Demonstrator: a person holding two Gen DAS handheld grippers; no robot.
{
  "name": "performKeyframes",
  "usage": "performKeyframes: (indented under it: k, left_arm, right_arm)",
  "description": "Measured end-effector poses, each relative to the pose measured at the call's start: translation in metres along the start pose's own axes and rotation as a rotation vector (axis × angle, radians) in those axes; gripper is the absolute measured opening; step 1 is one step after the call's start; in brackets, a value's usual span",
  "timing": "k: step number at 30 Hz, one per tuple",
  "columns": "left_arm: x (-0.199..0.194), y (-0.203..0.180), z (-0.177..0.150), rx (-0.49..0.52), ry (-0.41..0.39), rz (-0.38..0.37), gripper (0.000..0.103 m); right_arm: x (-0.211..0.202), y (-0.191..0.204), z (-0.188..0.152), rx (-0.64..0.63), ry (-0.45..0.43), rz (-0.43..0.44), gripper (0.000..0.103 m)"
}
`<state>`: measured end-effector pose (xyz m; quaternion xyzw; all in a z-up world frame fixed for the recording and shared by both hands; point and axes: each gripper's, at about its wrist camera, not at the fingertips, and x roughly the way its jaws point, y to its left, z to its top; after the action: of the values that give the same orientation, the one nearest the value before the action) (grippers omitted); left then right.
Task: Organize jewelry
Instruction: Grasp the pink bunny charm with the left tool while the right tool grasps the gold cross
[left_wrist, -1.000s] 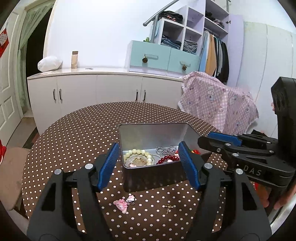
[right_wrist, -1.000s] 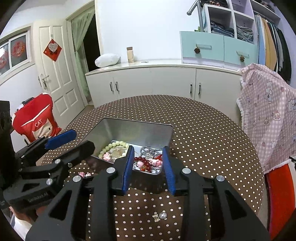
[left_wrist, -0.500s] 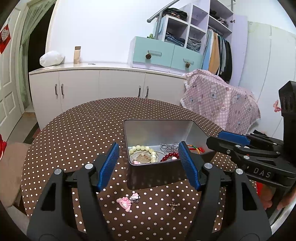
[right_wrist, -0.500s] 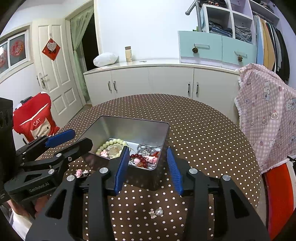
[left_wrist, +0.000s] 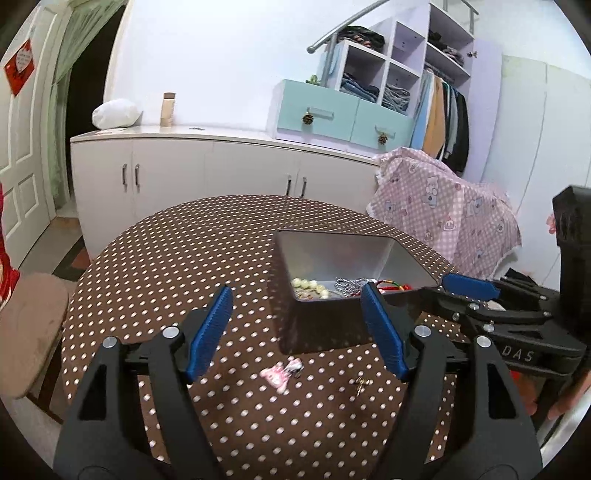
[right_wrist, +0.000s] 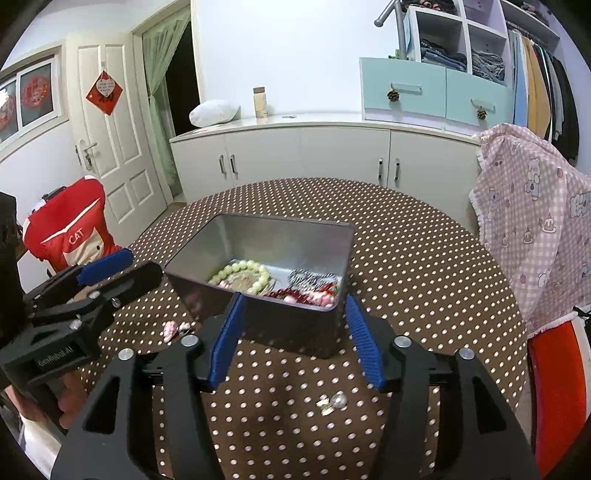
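An open metal tin (left_wrist: 332, 245) (right_wrist: 280, 236) stands on the round polka-dot table (left_wrist: 177, 258). It holds a pale green bead bracelet (right_wrist: 243, 273), a silver chain (right_wrist: 310, 277), red beads (right_wrist: 291, 294) and pink charms. On the cloth lie a pink charm (left_wrist: 275, 374) (right_wrist: 170, 328), a small gold cross (left_wrist: 360, 384) and a pearl earring (right_wrist: 338, 400). My left gripper (left_wrist: 299, 328) is open and empty above the pink charm. My right gripper (right_wrist: 293, 341) is open and empty, in front of the tin's near wall.
White cabinets (right_wrist: 314, 155) and a shelf with blue drawers stand behind the table. A pink-covered chair (right_wrist: 535, 236) is at the right, a red-covered chair (right_wrist: 70, 229) at the left. The table's near edge lies below both grippers.
My right gripper opened wider and drew back from the tin. My left gripper shifted left, so the tin now sits to the right in its view.
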<state>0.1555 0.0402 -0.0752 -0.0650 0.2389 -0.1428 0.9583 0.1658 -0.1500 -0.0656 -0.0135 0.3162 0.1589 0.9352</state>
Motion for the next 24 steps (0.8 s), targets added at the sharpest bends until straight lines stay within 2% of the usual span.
performKeyframes:
  k: [3, 7, 14, 20, 22, 24]
  left_arm:
    - [-0.003, 0.007, -0.009, -0.009, 0.010, 0.034, 0.075]
    - [-0.004, 0.017, -0.021, -0.054, 0.066, 0.048, 0.076]
    - [-0.013, 0.025, -0.033, -0.080, 0.078, 0.059, 0.079]
    - [-0.013, 0.029, -0.043, -0.081, 0.108, 0.077, 0.079]
    - [-0.011, 0.030, -0.045, -0.082, 0.127, 0.079, 0.079]
    - [-0.008, 0.029, -0.047, -0.081, 0.156, 0.090, 0.079]
  right_arm:
    - [0.004, 0.008, -0.006, -0.009, 0.024, 0.015, 0.057]
    - [0.012, 0.018, -0.014, -0.021, 0.057, 0.027, 0.058]
    - [0.022, 0.033, -0.026, -0.052, 0.107, 0.048, 0.058]
    - [0.027, 0.052, -0.035, -0.143, 0.123, 0.056, 0.058]
    - [0.026, 0.058, -0.037, -0.188, 0.114, 0.041, 0.048]
    - [0.031, 0.061, -0.039, -0.218, 0.133, 0.046, 0.030]
